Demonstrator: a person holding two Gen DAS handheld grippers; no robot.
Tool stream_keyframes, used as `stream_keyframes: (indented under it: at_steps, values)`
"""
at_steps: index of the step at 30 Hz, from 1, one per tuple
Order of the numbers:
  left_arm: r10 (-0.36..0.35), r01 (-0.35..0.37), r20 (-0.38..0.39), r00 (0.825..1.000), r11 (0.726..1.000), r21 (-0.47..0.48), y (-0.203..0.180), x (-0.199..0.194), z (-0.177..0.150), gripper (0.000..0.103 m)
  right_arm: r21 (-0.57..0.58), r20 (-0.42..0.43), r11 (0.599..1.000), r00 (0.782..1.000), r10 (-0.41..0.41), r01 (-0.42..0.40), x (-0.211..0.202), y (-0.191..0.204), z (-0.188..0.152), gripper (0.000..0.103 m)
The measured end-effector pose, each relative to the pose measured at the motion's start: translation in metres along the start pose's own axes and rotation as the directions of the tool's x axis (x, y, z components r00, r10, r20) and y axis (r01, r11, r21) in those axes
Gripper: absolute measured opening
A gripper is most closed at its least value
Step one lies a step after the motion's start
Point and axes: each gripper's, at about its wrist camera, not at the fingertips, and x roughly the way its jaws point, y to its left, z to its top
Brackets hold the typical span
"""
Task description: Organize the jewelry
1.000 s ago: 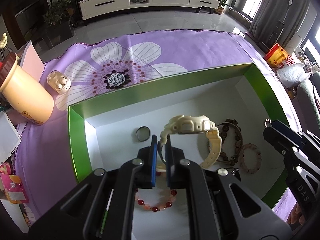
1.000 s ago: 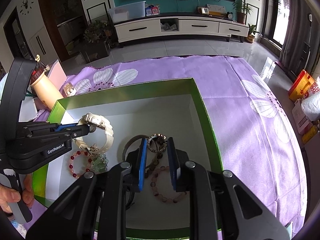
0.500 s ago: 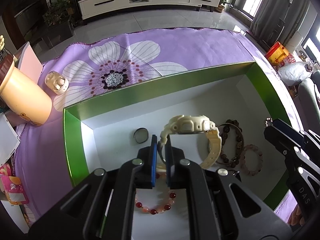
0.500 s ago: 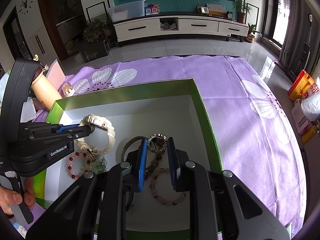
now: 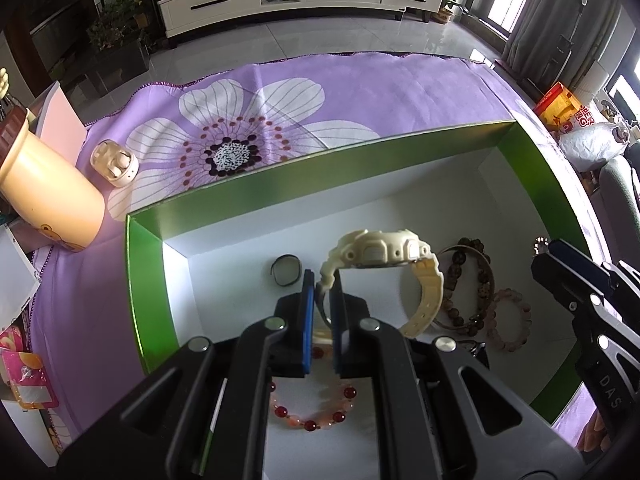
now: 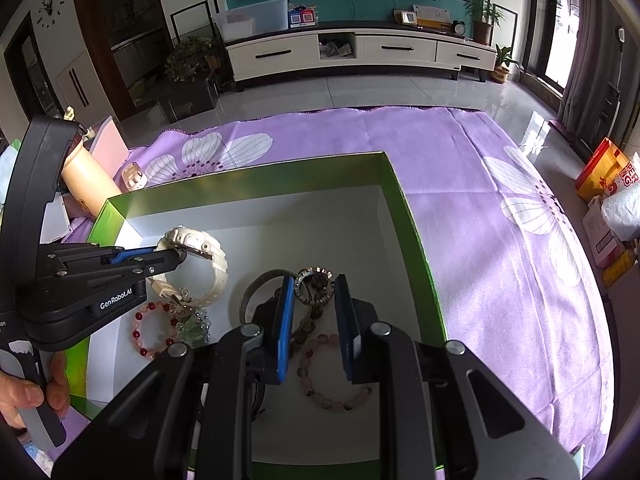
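Observation:
A green box [image 5: 248, 196] with a white floor holds the jewelry. My left gripper [image 5: 323, 280] is shut on the strap of a cream watch [image 5: 380, 254] and holds it above the box floor; the watch also shows in the right wrist view [image 6: 196, 244]. My right gripper [image 6: 314, 280] is shut on a small sparkly ring [image 6: 314, 280] above the box [image 6: 416, 240]. Below lie a red and pink bead bracelet [image 5: 312, 416], a brown bead bracelet [image 5: 468, 280], a pink bead bracelet [image 5: 512, 320] and a dark ring [image 5: 285, 274].
The box sits on a purple flowered cloth [image 5: 360, 92]. A cream canister [image 5: 48, 196] and a small earbud case [image 5: 114, 164] stand left of the box. Bags and boxes [image 6: 608, 184] lie on the floor at right.
Both grippers have risen slightly with the watch and the ring still held; the box looks a little farther away.

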Motion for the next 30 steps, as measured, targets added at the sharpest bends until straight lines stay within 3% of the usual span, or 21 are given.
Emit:
stream_keyframes:
  at_steps: [30]
  values:
    - [0.029, -0.029, -0.005, 1.0, 0.999, 0.037, -0.009, 0.006, 0.003, 0.007, 0.033, -0.048, 0.999, 0.999, -0.006, 0.007, 0.014, -0.009, 0.001, 0.02]
